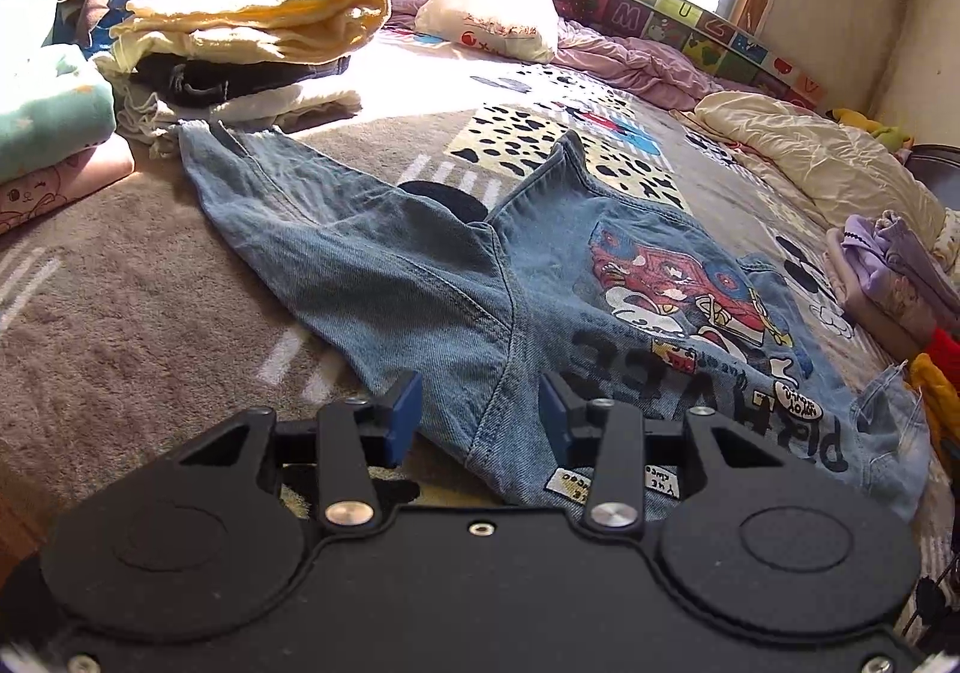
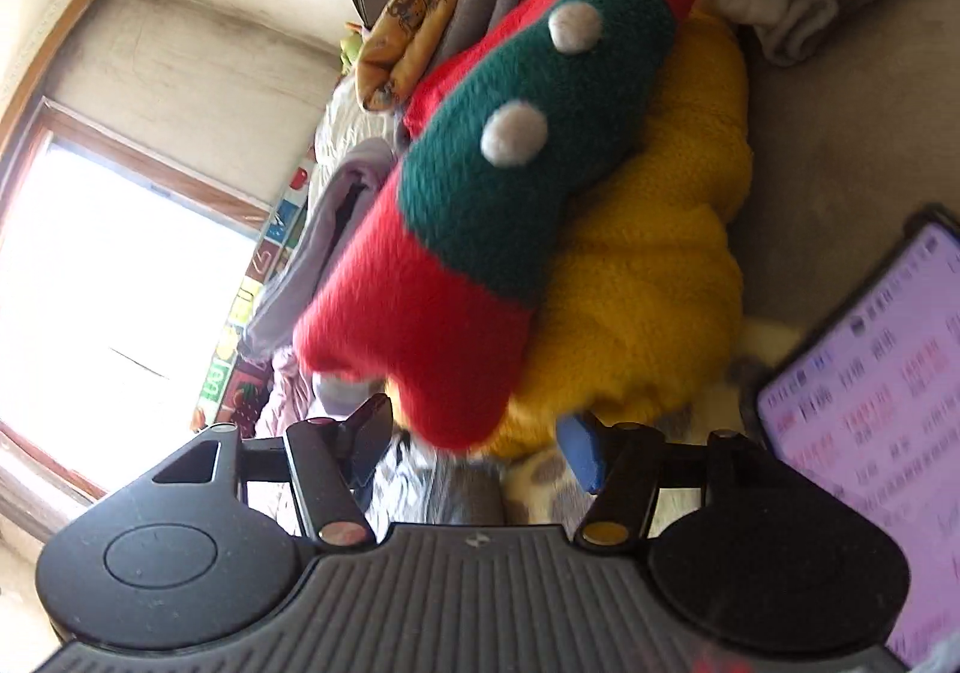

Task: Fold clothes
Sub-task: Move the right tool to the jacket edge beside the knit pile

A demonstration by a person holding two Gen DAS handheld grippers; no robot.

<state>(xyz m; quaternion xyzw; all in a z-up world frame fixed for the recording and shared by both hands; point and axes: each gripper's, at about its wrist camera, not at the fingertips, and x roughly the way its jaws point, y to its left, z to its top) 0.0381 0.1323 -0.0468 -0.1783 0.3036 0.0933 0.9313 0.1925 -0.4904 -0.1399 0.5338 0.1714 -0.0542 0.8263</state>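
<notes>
Bed [image 1: 138, 277]: covered by a brown patterned blanket, it carries all the work. Finished stacks stand at its edges, a folded pile [image 1: 252, 43] topped with yellow at the far left and a purple stack [image 1: 888, 277] at the right.

Denim jacket [image 1: 540, 289]: lies spread flat on the blanket, cartoon print upward, one sleeve [image 1: 312, 205] stretched out toward the far left, hem nearest the camera. No fold is yet made in it. Judgement: the task stands at the opening of this garment's fold.

Red and green knit [image 2: 480, 205]: seen in the right wrist view, resting on a yellow knit [image 2: 648, 277] among unsorted clothes. A lit phone screen [image 2: 870, 391] lies just beside.

Left gripper [image 1: 480, 415]: jaws spread, poised over the jacket's hem near the side seam, holding nothing.

Right gripper [image 2: 474, 445]: jaws spread, close to the lower end of the red knit; the view is blurred and contact cannot be confirmed.

Next move, as judged: the left jaws must close on the hem or sleeve edge, taking both denim layers, and carry it across the print.
</notes>
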